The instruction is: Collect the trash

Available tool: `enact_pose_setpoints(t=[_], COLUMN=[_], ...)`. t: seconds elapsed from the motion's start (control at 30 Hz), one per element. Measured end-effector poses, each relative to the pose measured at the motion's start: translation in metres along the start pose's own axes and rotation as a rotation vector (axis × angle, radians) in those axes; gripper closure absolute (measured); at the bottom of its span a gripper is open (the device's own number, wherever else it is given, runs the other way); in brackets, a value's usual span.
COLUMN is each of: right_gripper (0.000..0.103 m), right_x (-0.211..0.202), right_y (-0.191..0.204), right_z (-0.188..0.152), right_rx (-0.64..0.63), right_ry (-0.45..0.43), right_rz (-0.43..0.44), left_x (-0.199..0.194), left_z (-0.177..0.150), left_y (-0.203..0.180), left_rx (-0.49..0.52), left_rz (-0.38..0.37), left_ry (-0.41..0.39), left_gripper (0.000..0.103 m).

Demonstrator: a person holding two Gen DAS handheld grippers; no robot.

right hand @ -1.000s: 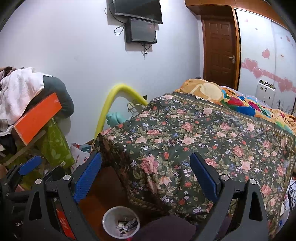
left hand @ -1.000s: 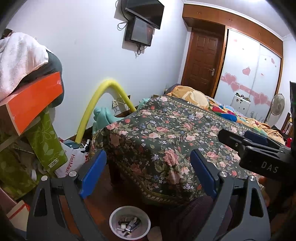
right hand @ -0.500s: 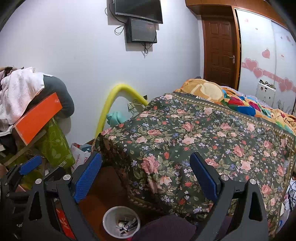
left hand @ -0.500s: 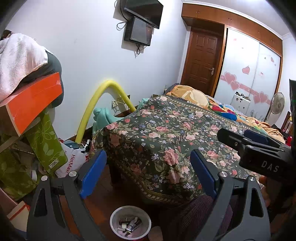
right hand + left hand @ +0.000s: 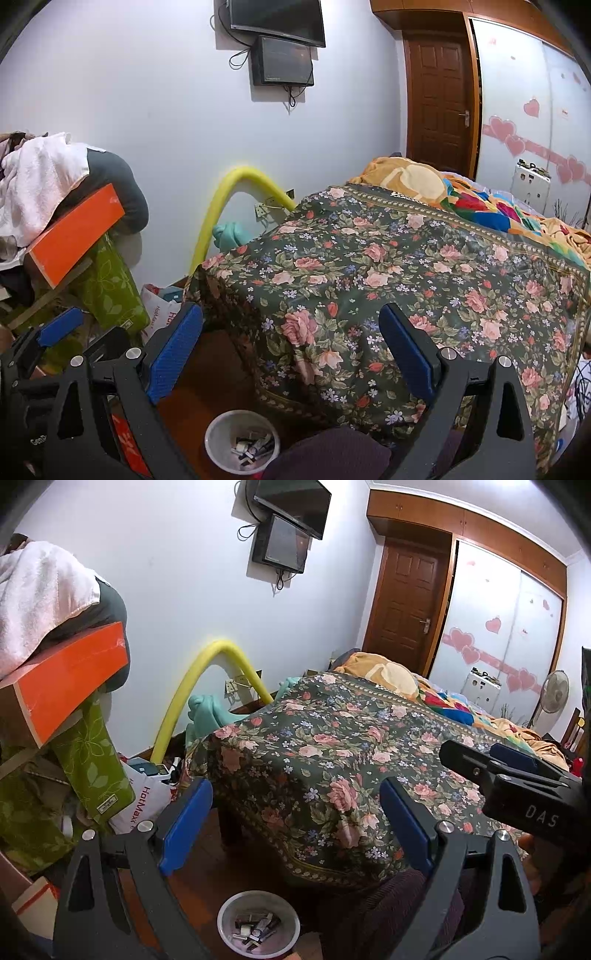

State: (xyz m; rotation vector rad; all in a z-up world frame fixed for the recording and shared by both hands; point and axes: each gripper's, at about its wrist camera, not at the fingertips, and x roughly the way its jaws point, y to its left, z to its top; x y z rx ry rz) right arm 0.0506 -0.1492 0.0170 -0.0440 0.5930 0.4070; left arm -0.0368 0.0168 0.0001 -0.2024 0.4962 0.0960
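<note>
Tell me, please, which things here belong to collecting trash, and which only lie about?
For the job:
- white bin, small rubbish already inside
- left tool, open, empty
- right tool, open, empty

Only lying about:
- floral bedspread
- orange box
- yellow foam tube
- white towel

Wood floor [image 5: 207, 882] carried a small white bin [image 5: 258, 925] with bits of trash [image 5: 255, 928] inside, near the bed's corner. Bed [image 5: 236, 350] was covered by a dark floral spread [image 5: 369, 295]; orange and multicolour blanket [image 5: 413, 181] lay bunched at its far end.
</note>
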Motion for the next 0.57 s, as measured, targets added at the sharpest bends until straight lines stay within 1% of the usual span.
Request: enact_pose_setpoints(t=[0.57], right_gripper=[0.008], right_x=[-0.0011], right_y=[-0.0015], right_z=[0.0004], right_rx=[0.004], right_ry=[0.000], right_rz=[0.001], left_x=[-0.0024], left_z=[-0.0004], left_y=[-0.0041], left_rx=[0.013], left_rz=[-0.018], left_ry=[0.002], left_gripper=[0.011])
